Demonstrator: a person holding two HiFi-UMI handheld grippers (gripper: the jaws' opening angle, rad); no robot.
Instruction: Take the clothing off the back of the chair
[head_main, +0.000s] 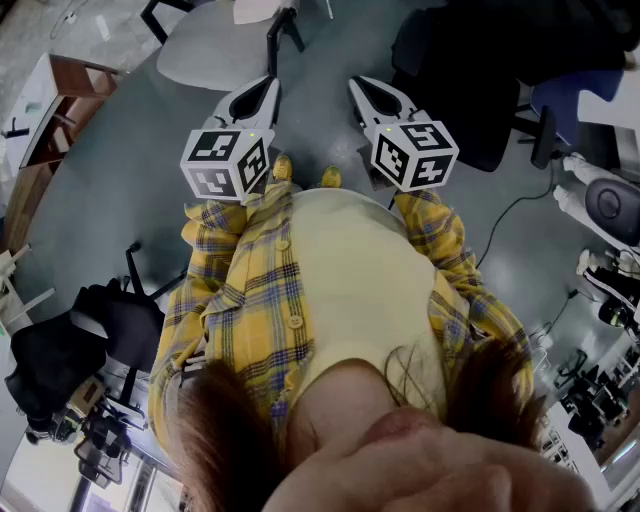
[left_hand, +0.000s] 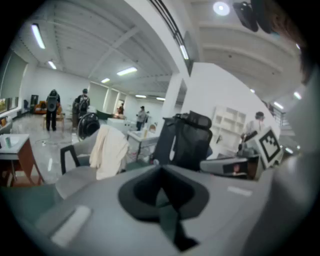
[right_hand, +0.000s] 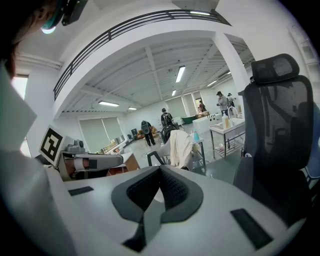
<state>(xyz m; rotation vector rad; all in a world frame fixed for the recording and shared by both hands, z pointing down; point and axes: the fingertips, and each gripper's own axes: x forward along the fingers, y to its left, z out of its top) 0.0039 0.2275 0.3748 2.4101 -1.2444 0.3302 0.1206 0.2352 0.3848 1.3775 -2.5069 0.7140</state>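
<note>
A cream garment (left_hand: 107, 150) hangs over the back of a grey chair (left_hand: 75, 177) some way ahead; in the right gripper view the cream garment (right_hand: 181, 147) shows further off. In the head view the grey chair (head_main: 205, 50) stands at the top with a bit of the garment (head_main: 258, 10) on it. My left gripper (head_main: 270, 85) and right gripper (head_main: 358, 86) are held side by side in front of my body and point toward it, well short of the chair. The left gripper (left_hand: 161, 171) and the right gripper (right_hand: 161, 171) are both shut with nothing between their jaws.
A black mesh office chair (right_hand: 280, 135) stands close on the right, also seen as a black chair (left_hand: 187, 140) beyond the left gripper. A wooden shelf (head_main: 55, 110) and a black bag (head_main: 60, 360) are on the left. People stand far back among desks (left_hand: 52, 110).
</note>
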